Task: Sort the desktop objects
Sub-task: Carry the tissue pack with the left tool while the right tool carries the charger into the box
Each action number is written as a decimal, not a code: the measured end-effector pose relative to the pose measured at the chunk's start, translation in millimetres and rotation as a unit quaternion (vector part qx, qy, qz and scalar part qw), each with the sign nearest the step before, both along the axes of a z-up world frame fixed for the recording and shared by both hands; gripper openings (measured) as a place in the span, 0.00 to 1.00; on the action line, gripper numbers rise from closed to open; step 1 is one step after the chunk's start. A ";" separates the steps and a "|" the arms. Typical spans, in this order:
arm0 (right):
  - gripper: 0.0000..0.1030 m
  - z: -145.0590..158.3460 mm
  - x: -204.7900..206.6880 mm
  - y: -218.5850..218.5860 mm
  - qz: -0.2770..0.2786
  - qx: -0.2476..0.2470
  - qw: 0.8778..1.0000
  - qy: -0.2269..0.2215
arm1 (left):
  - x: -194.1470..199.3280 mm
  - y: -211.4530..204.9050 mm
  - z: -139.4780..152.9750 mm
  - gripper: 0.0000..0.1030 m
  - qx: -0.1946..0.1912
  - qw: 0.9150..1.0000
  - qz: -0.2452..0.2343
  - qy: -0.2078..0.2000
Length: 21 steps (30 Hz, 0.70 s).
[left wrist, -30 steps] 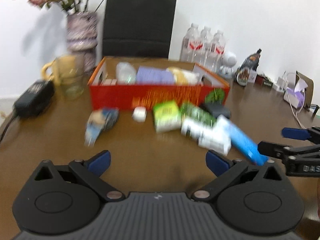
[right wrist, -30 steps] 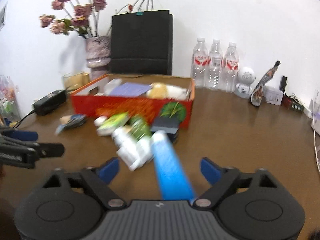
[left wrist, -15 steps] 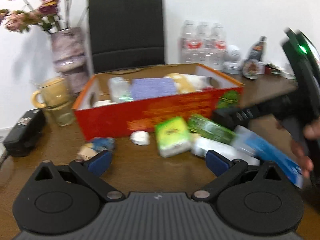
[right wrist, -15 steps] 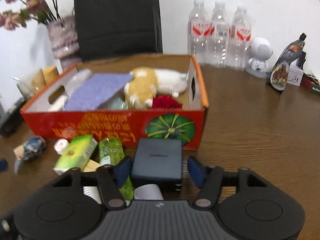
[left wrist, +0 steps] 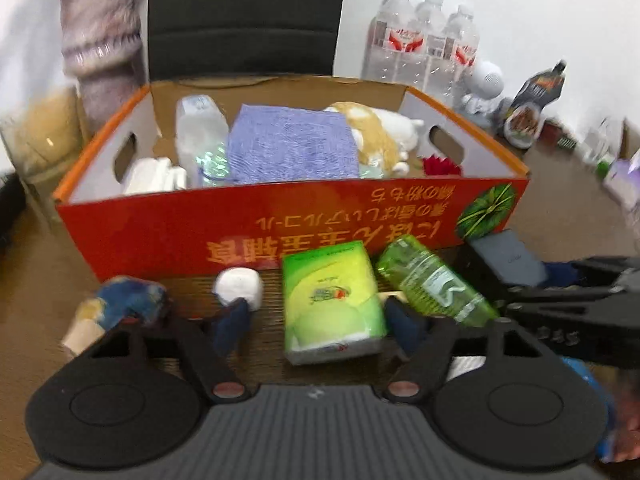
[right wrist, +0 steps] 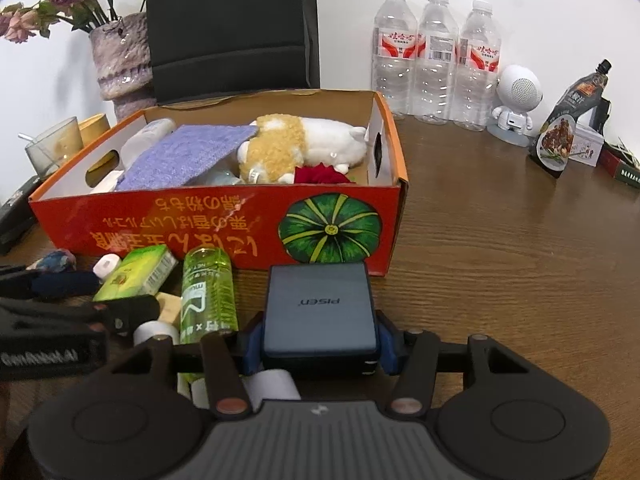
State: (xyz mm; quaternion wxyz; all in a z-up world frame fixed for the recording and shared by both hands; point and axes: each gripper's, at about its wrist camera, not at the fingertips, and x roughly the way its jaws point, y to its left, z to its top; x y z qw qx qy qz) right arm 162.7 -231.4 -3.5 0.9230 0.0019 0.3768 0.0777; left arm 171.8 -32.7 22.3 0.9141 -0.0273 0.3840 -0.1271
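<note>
An orange cardboard box holds a purple cloth, a plush toy and a bottle. In front of it lie a green tissue pack, a green bottle, a white cap and a blue-wrapped item. My right gripper is shut on a dark grey PISEN power bank resting on the table. My left gripper is open, its fingers either side of the tissue pack without touching it.
Three water bottles, a white robot figure and a sauce pouch stand at the back right. A vase, a black bag and glass cups stand at the back left.
My right gripper has closed on the power bank. My left gripper has moved forward to the tissue pack and narrowed around it.
</note>
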 end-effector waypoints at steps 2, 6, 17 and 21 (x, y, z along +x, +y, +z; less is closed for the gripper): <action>0.51 1.8 -0.1 -0.6 -0.001 0.003 1.000 -0.002 | -3.9 0.7 3.6 0.44 -0.007 1.000 0.001 0.005; 0.51 5.8 -0.7 -1.8 -0.002 0.008 1.000 -0.008 | -21.1 -1.2 11.4 0.43 0.010 1.000 0.010 -0.012; 0.51 65.2 -28.9 -16.1 0.011 0.043 0.997 -0.063 | -37.3 34.3 79.9 0.44 -0.023 0.996 0.028 -0.081; 0.51 87.4 -12.7 -4.6 0.025 0.039 0.996 -0.072 | -9.3 48.3 92.3 0.44 -0.015 0.995 0.043 -0.086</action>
